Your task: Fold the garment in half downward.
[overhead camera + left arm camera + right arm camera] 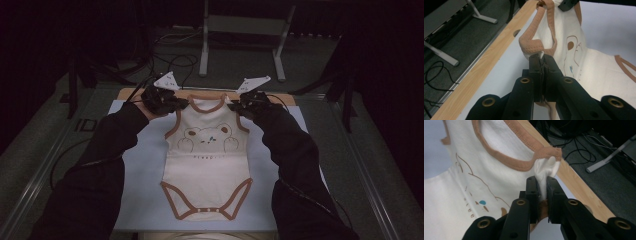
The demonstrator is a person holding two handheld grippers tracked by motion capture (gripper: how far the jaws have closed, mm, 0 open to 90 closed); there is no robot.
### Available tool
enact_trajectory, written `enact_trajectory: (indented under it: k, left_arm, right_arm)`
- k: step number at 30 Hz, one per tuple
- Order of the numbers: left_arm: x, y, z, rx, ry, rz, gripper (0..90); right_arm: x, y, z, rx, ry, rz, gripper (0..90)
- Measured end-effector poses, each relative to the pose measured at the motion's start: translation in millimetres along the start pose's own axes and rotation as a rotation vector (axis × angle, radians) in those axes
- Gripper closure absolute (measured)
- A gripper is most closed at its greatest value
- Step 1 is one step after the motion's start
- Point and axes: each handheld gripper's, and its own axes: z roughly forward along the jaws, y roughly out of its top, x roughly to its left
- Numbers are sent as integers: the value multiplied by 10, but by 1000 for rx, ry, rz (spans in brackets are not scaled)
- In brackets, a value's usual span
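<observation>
Bodysuit first: we see a cream sleeveless one with brown trim lying flat, front up, on a pale blue mat, its snap crotch toward us and its neck at the far edge. A bear face with two paws is printed on the chest, with small blue and brown marks at its middle. Our left gripper is clenched on the garment's left shoulder strap; in the left gripper view the jaws are pressed together on white cloth just below the folded brown strap, which stands up a little off the mat. Our right gripper is likewise clamped on the other shoulder; in the right gripper view a bunch of white fabric pokes up between the jaws, right beside the brown neck binding. Both grippers sit at the far end of the mat, with a grey plate tilted up on each. Black sleeves reach in from the near side. The mat rests on a wooden board, whose edge shows beyond the collar. Farther out lie dark carpet, black cables, and a grey metal stand.
</observation>
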Motion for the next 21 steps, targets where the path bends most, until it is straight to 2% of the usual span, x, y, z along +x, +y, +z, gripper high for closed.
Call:
enact_trajectory:
  k: [6,10,21]
  left_arm:
    - [-90,-44,-2,11,-11,23,874]
    - [-138,-77,-16,3,-20,19,874]
    - [-317,-165,-44,-1,-54,47,874]
  right_arm:
    - [71,-99,-32,-9,14,1,823]
    - [147,-150,-73,-16,14,0,821]
    - [310,-288,-152,-20,35,-16,821]
